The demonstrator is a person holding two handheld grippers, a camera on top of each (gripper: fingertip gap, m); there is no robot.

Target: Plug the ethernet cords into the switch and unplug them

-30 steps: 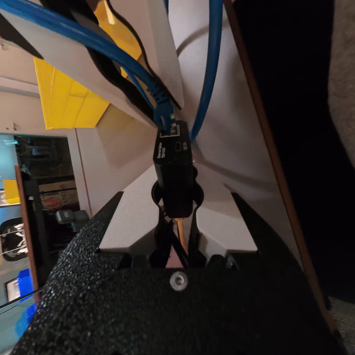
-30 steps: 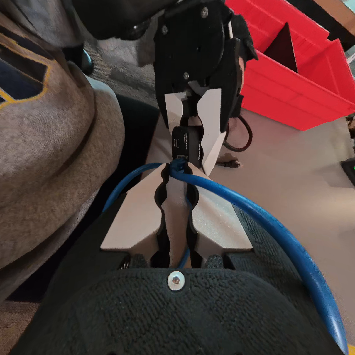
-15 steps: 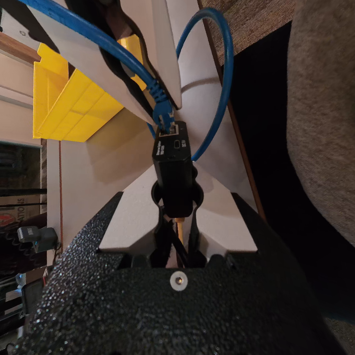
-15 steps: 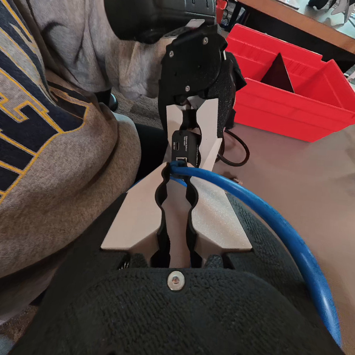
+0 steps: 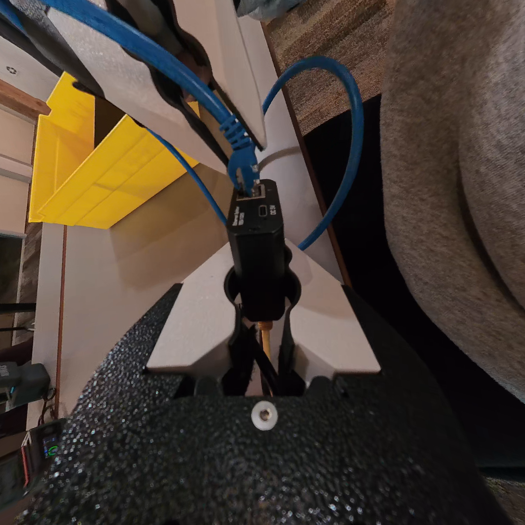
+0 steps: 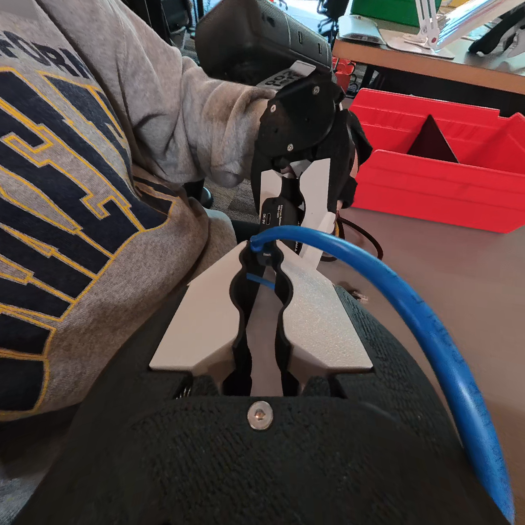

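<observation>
Blue plug (image 5: 243,167) seating is hidden from your right gripper (image 6: 262,255), fingers pinching it; left gripper (image 5: 260,284) clamps the switch (image 5: 257,244), showing the port

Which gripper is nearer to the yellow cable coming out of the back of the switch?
Left. The yellow cable runs between the left gripper's fingers, behind the switch it clamps. The right gripper is at the switch's opposite end, pinching the blue plug.
</observation>
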